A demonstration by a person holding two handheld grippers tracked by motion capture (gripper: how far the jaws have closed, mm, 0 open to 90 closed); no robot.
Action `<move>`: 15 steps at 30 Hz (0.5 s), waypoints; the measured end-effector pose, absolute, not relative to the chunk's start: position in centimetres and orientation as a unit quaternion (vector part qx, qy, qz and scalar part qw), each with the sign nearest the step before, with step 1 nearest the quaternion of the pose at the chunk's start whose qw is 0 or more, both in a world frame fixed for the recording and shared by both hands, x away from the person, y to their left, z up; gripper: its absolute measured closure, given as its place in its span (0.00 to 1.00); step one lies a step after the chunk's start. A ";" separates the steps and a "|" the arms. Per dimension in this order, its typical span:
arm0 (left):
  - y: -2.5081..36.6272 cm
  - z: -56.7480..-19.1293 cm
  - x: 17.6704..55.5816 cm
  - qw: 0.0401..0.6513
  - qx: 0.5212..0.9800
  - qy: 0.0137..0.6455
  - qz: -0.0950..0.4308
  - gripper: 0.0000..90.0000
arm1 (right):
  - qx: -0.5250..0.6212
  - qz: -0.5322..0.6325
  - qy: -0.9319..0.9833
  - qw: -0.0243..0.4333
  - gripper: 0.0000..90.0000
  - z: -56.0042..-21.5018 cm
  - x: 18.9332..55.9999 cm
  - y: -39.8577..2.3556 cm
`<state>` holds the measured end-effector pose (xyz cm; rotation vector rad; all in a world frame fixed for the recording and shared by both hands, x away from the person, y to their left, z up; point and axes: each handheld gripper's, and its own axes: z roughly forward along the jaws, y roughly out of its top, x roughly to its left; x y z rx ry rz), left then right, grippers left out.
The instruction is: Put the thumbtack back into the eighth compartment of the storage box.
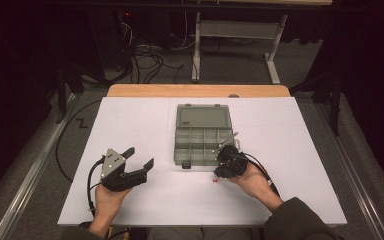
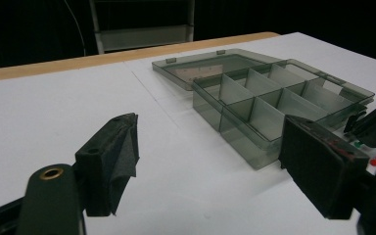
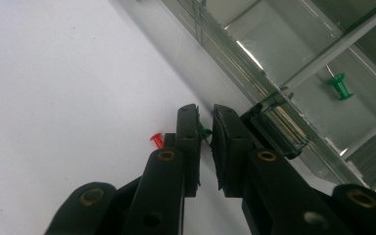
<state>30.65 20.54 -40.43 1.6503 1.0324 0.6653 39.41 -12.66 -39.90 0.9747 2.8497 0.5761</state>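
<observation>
While the left tool [image 1: 141,156] is held wide open and empty, a green pushpin [image 3: 205,131] is pinched in the nearly closed right tool [image 3: 205,134] at lower centre; next it must be lifted over the compartment box [image 3: 254,73] wall at upper right.

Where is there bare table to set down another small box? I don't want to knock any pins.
Free: the white table left of the organizer box, beyond the left gripper, and the strip right of the box. Crowded: the box's near right corner, where the right gripper pinches a green pushpin beside a red pushpin.
</observation>
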 end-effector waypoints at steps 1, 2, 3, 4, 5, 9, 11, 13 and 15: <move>20.5 -40.4 30.6 0.516 0.687 0.430 0.277 0.26 | 0.318 0.188 0.929 0.038 0.93 -39.9 39.4 -12.6; 20.5 -40.4 30.6 0.516 0.687 0.430 0.277 0.26 | 0.318 0.188 0.928 0.038 0.93 -39.9 39.4 -12.6; 20.5 -40.4 30.6 0.516 0.687 0.430 0.277 0.26 | 0.318 0.188 0.929 0.038 0.93 -39.9 39.4 -12.6; 20.6 -40.4 30.6 0.516 0.687 0.430 0.277 0.26 | 0.318 0.188 0.929 0.038 0.93 -39.8 39.4 -12.6; 20.6 -40.4 30.7 0.516 0.687 0.430 0.276 0.26 | 0.317 0.189 0.929 0.038 0.93 -39.8 39.4 -12.6; 20.6 -40.4 30.7 0.516 0.687 0.431 0.276 0.26 | 0.315 0.191 0.929 0.039 0.93 -39.6 39.5 -12.8; 20.6 -40.4 30.7 0.516 0.687 0.430 0.276 0.26 | 0.315 0.194 0.928 0.041 0.93 -39.4 39.5 -12.8; 20.6 -40.4 30.7 0.516 0.687 0.431 0.276 0.26 | 0.317 0.195 0.927 0.043 0.93 -39.0 39.4 -12.8; 20.6 -40.4 30.6 0.517 0.686 0.431 0.277 0.26 | 0.314 0.199 0.927 0.045 0.93 -38.7 39.4 -12.9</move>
